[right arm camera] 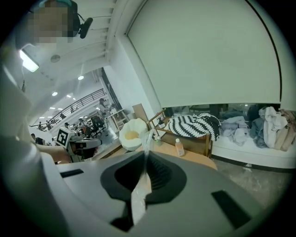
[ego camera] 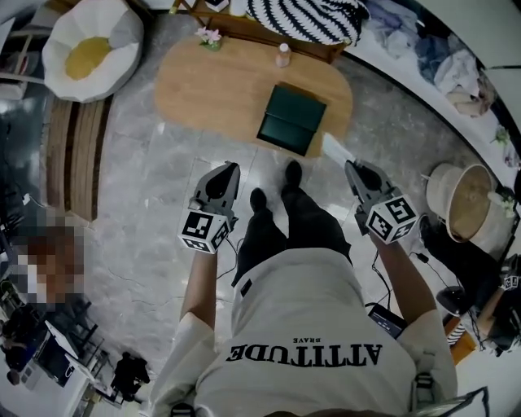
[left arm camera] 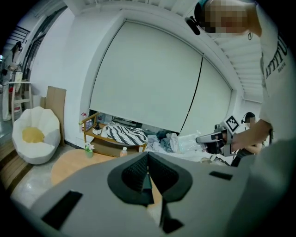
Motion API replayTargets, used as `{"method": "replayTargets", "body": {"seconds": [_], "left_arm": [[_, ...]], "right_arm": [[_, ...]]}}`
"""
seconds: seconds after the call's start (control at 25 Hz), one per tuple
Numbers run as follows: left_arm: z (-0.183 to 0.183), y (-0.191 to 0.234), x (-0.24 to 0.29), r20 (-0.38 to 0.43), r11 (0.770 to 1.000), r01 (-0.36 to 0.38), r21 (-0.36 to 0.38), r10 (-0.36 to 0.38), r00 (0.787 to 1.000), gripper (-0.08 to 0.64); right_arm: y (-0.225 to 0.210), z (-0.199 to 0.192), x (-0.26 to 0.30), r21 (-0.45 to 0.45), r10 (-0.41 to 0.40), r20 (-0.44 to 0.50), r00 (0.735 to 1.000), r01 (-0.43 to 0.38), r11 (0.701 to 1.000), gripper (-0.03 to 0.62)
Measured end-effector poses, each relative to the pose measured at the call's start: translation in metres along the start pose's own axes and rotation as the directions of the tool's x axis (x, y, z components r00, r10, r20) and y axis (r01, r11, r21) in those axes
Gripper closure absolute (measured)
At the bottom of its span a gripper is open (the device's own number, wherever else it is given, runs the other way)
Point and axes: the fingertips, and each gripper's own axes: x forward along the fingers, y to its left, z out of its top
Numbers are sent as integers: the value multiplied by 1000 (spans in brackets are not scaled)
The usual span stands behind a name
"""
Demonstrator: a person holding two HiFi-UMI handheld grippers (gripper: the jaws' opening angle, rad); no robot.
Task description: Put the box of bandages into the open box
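The open box [ego camera: 291,119], dark green, sits on the near edge of an oval wooden table [ego camera: 203,85]. My right gripper [ego camera: 351,166] is shut on the box of bandages [ego camera: 334,149], a thin white pack that sticks out toward the table. In the right gripper view the pack [right arm camera: 140,192] shows edge-on between the pads. My left gripper [ego camera: 232,168] hangs over the floor left of the person's legs, short of the table. Its pads meet with nothing between them. Both grippers are held in front of the person, apart from the green box.
A small bottle [ego camera: 282,55] and a flower pot [ego camera: 210,37] stand at the table's far edge. A white bean-bag seat [ego camera: 89,49] lies at the far left, a striped cushion [ego camera: 305,16] behind the table, and a round basket [ego camera: 464,199] at the right. Wooden slats [ego camera: 77,155] lie left.
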Motion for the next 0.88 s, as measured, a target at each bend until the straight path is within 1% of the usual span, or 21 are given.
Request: {"method": "replayTargets", "body": {"seconds": [0.56, 0.72, 0.88], "left_arm": [[-52, 19, 76, -81, 998, -46, -42, 42, 996, 538], [-71, 22, 98, -98, 996, -59, -61, 53, 994, 538], [-88, 29, 114, -125, 994, -87, -63, 79, 989, 538]], "right_arm": [[-65, -54, 67, 64, 70, -132, 989, -62, 996, 568], [-84, -74, 88, 85, 80, -158, 984, -68, 994, 568], [-99, -93, 108, 116, 86, -181, 980, -66, 991, 568]]}}
